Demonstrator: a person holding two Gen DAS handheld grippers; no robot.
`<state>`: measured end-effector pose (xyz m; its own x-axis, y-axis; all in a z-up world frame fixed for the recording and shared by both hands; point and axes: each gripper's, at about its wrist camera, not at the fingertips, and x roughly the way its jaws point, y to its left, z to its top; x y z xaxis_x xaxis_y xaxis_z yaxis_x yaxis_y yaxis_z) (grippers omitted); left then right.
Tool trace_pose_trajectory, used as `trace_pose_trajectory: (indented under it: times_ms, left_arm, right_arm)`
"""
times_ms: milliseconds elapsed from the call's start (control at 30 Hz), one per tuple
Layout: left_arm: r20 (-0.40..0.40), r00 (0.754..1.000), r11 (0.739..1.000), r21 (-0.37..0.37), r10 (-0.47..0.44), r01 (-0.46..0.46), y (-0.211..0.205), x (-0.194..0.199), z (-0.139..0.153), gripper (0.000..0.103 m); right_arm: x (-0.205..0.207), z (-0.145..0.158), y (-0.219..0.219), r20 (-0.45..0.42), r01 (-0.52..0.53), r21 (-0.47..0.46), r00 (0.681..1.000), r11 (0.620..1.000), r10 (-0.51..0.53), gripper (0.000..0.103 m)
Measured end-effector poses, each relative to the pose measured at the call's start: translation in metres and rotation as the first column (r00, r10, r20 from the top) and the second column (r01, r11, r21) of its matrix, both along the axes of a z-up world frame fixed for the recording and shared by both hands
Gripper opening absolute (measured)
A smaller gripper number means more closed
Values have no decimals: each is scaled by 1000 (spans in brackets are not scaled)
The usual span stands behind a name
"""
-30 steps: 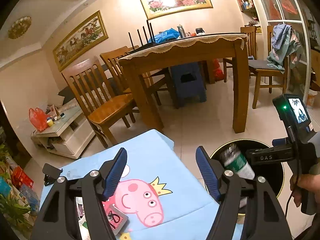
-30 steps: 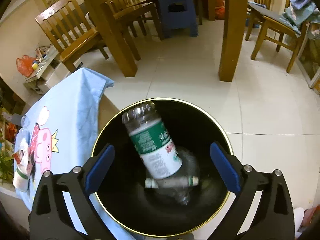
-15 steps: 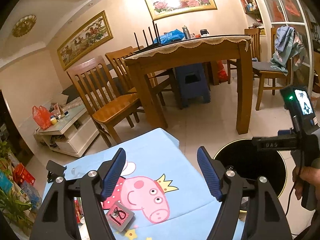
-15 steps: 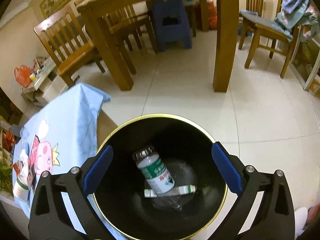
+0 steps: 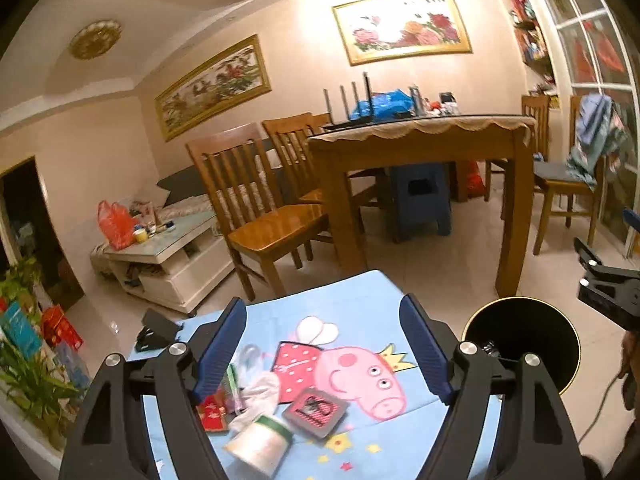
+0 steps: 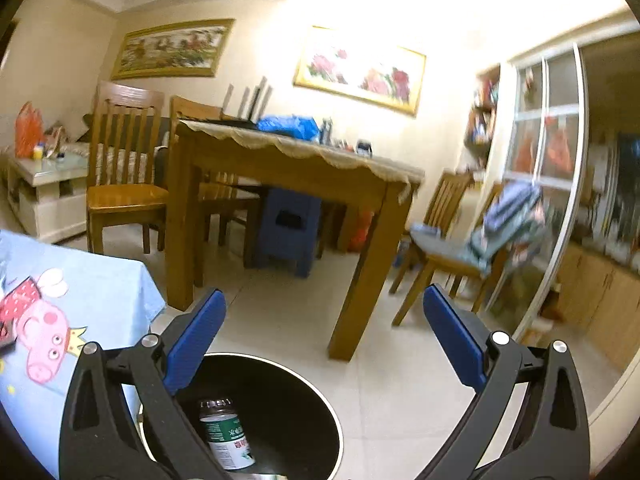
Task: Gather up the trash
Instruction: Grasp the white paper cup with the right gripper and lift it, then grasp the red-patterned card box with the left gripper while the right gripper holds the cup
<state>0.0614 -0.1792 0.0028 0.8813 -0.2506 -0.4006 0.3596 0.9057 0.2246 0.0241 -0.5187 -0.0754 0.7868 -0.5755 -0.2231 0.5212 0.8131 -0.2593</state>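
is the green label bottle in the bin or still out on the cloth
In the bin. The right wrist view shows the green-label bottle standing inside the black bin, below its gold rim, with the right gripper open and empty above it.

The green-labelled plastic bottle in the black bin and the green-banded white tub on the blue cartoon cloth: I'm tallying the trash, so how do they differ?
The green-labelled plastic bottle stands in the black bin, already collected; the green-banded white tub lies tipped on the blue cartoon cloth, not yet collected. The bottle is clear and slim; the tub is opaque and squat. Both carry green and neither is gripped.
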Motion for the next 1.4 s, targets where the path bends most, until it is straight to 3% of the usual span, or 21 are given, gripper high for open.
trace_pose_trajectory:
  times_ms: [67, 133, 233, 267, 367, 500, 633, 733, 800, 967, 1033, 1067, 1167, 1267, 1333, 1400]
  left_arm:
    - [5, 999, 999, -10, 34, -34, 23, -1, 2, 79]
    - [6, 997, 997, -15, 81, -81, 48, 1, 1, 82]
    - [-4, 982, 981, -19, 191, -191, 99, 8, -5, 82]
    - [-6, 974, 973, -15, 228, -229, 114, 11, -8, 82]
    - [-41, 941, 941, -10, 337, -338, 167, 23, -20, 82]
    - [-98, 912, 916, -19, 397, -401, 208, 33, -35, 82]
    - [-157, 897, 907, -21, 412, -420, 230, 41, -52, 82]
    - [-195, 896, 911, -29, 398, -411, 247, 43, -63, 82]
    - [-208, 898, 915, -34, 388, -403, 251, 42, -67, 82]
    - [-240, 895, 918, -40, 375, -395, 262, 50, -78, 83]
    - [-256, 891, 917, -40, 375, -398, 266, 53, -82, 83]
    - [-262, 888, 915, -39, 377, -400, 268, 56, -84, 83]
    - [-285, 876, 909, -35, 389, -415, 272, 61, -89, 83]
    - [-313, 867, 908, -35, 388, -418, 269, 66, -94, 83]
    - [-323, 865, 909, -32, 383, -415, 264, 68, -97, 83]
    - [-331, 869, 916, -27, 369, -400, 255, 70, -98, 83]
  right_arm:
    - [-6, 11, 22, -17, -123, 54, 992, 991, 124, 97]
    - [-4, 21, 48, -36, -318, 230, 942, 920, 335, 97]
    - [14, 12, 93, -40, -494, 500, 807, 711, 589, 97]
    - [20, 7, 111, -49, -516, 530, 773, 673, 632, 97]
    - [42, -13, 172, -157, -536, 534, 697, 654, 700, 97]
    - [71, -44, 240, -233, -557, 594, 572, 580, 787, 97]
    - [101, -57, 287, -273, -602, 542, 535, 587, 800, 97]
    - [136, -74, 302, -345, -601, 511, 511, 614, 787, 97]
    - [153, -84, 309, -371, -600, 533, 468, 597, 802, 97]
    - [178, -110, 314, -428, -572, 562, 417, 598, 802, 97]
    - [177, -112, 312, -373, -575, 632, 362, 519, 854, 76]
    - [175, -112, 310, -361, -564, 656, 350, 502, 864, 66]
    - [167, -106, 295, -287, -548, 713, 343, 439, 894, 66]
    - [159, -96, 260, -161, -496, 799, 369, 340, 916, 66]
    - [154, -92, 226, -46, -451, 861, 392, 235, 919, 66]
    - [144, -86, 196, 7, -434, 878, 434, 202, 901, 66]
